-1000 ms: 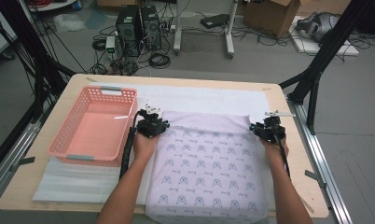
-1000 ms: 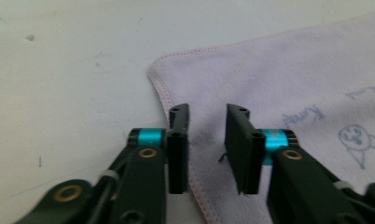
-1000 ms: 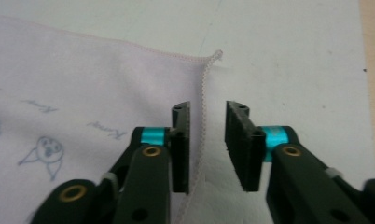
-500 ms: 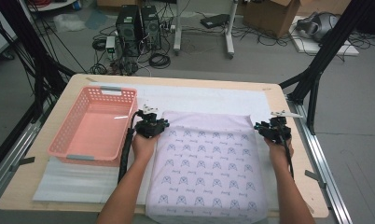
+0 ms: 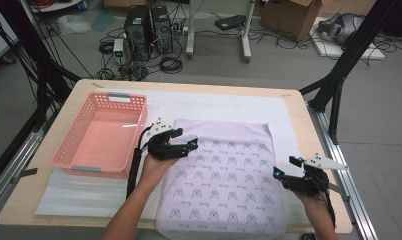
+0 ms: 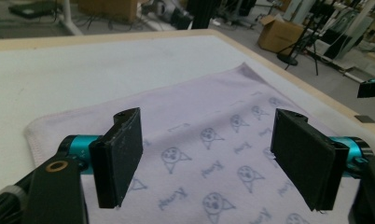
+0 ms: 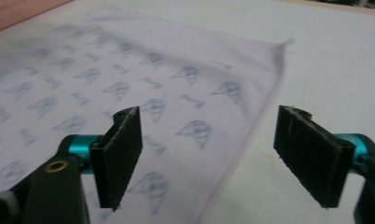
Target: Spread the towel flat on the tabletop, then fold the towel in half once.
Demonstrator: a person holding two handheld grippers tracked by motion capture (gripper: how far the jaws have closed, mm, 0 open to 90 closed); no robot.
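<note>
Your cloth [image 5: 221, 175] — pale lilac, printed with small cat faces and script — lies flat on the white mat [image 5: 224, 107] that covers the table [image 5: 294, 97]. It takes up the middle of the table from about the centre down to 6 o'clock, where its near edge hangs just over the table's front. Its far edge runs straight across, both far corners laid out square.

Your left gripper [image 5: 186, 141] hovers over the cloth's far left corner, at about 9 o'clock from the cloth's centre. Its jaws have just been opening and now stand wide apart; in the left gripper view [image 6: 209, 163] the printed cloth shows between them, lying flat below, with neither pad pressing on it. Nothing is held.

Your right gripper [image 5: 285, 167] sits at the cloth's right edge, at about 4 o'clock from its centre, pointing in toward the cloth. Its jaws have also just been opening and stand wide; in the right gripper view [image 7: 209, 161] the cloth's stitched edge runs on the mat between the two pads, untouched. It holds nothing either.

The pink basket [image 5: 71, 150] stands on the left side of the table at about 9 o'clock, just beside your left hand [image 5: 156, 167] — apart from the cloth.
</note>
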